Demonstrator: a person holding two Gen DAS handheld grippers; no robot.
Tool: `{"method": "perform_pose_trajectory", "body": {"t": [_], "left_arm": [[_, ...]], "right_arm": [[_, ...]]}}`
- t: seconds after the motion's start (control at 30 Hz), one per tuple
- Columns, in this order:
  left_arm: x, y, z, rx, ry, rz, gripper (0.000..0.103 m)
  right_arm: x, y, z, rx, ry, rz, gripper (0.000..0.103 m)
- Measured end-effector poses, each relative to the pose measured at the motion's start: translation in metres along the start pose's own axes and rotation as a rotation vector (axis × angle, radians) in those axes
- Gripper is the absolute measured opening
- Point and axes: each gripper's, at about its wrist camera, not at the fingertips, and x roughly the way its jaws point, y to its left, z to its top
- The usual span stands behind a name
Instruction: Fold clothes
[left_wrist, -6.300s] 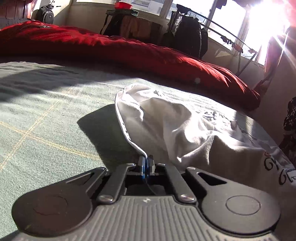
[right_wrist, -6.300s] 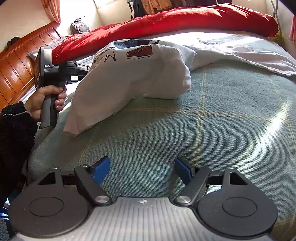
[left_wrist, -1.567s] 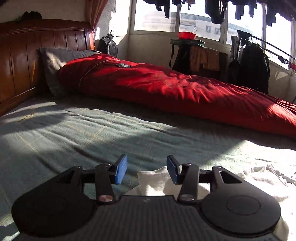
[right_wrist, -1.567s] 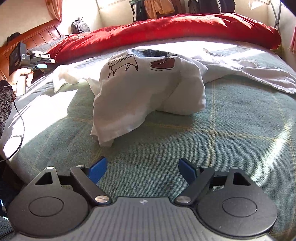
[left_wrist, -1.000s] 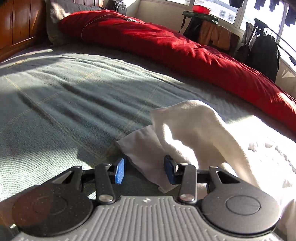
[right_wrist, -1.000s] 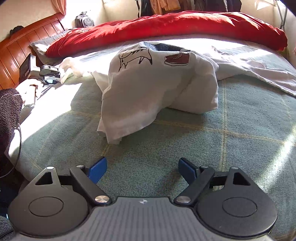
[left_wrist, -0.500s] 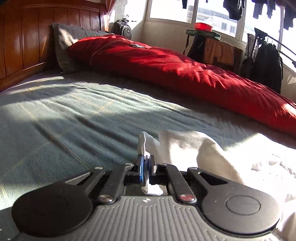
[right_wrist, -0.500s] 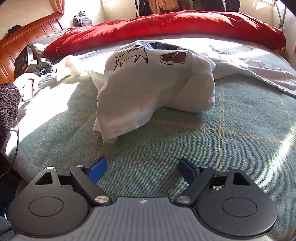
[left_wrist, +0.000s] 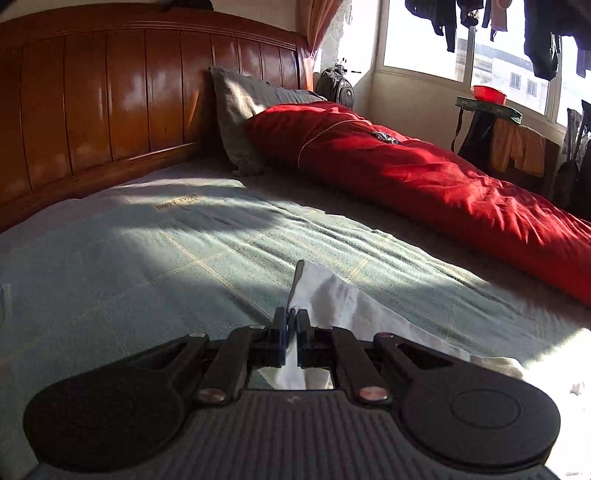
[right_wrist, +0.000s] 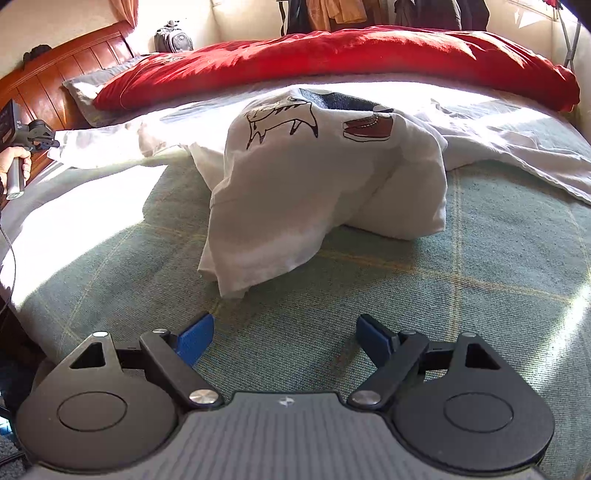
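Left gripper (left_wrist: 291, 334) clamped tight on a thin edge of the white T-shirt (right_wrist: 314, 177), cloth poking up past the blue pads toward 12 o'clock. Looks like a sleeve or corner, pinched so the bunched shirt can be drawn out flat before any fold. Seen from the right wrist, far out at 9 o'clock by the wooden headboard (left_wrist: 110, 99), fist (right_wrist: 13, 164) wrapped round the handle, cloth strung taut from the pads back toward the heap. Pointing gently downward over the green blanket (left_wrist: 129, 266).

Right gripper (right_wrist: 284, 334) spread wide, nothing between the pads, angled down at bare blanket, shirt's lower hem just ahead at 12 o'clock. Probably waiting to take the opposite end.

Shirt itself humped mid-bed, printed side up, the rest trailing toward 2 o'clock, red duvet (right_wrist: 351, 51) well behind.
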Motion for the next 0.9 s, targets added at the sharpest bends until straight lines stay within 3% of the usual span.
{"method": "perform_pose_trajectory", "body": {"t": [0.27, 0.33, 0.43, 0.57, 0.73, 0.8, 0.9], "left_arm": [[-0.007, 0.024, -0.004, 0.005, 0.029, 0.064, 0.003], [-0.009, 0.025, -0.006, 0.01, 0.041, 0.049, 0.003], [-0.011, 0.011, -0.01, 0.052, 0.07, -0.031, 0.003], [-0.012, -0.037, -0.019, 0.165, 0.127, -0.173, 0.007], [-0.013, -0.113, -0.045, 0.259, 0.225, -0.429, 0.03], [-0.014, -0.144, -0.059, 0.292, 0.273, -0.524, 0.033], [-0.012, -0.179, -0.075, 0.334, 0.29, -0.581, 0.033]], "right_arm": [[-0.002, 0.003, 0.0, -0.012, -0.002, 0.007, 0.088], [-0.004, 0.004, -0.001, -0.013, -0.005, 0.011, 0.088], [-0.004, 0.004, -0.001, -0.012, -0.008, 0.015, 0.088], [-0.009, 0.008, 0.004, -0.035, -0.025, 0.021, 0.088], [-0.027, 0.003, 0.021, -0.03, -0.092, 0.029, 0.088], [-0.03, -0.001, 0.025, -0.022, -0.106, 0.023, 0.088], [-0.027, -0.005, 0.024, -0.013, -0.102, 0.01, 0.088]]}}
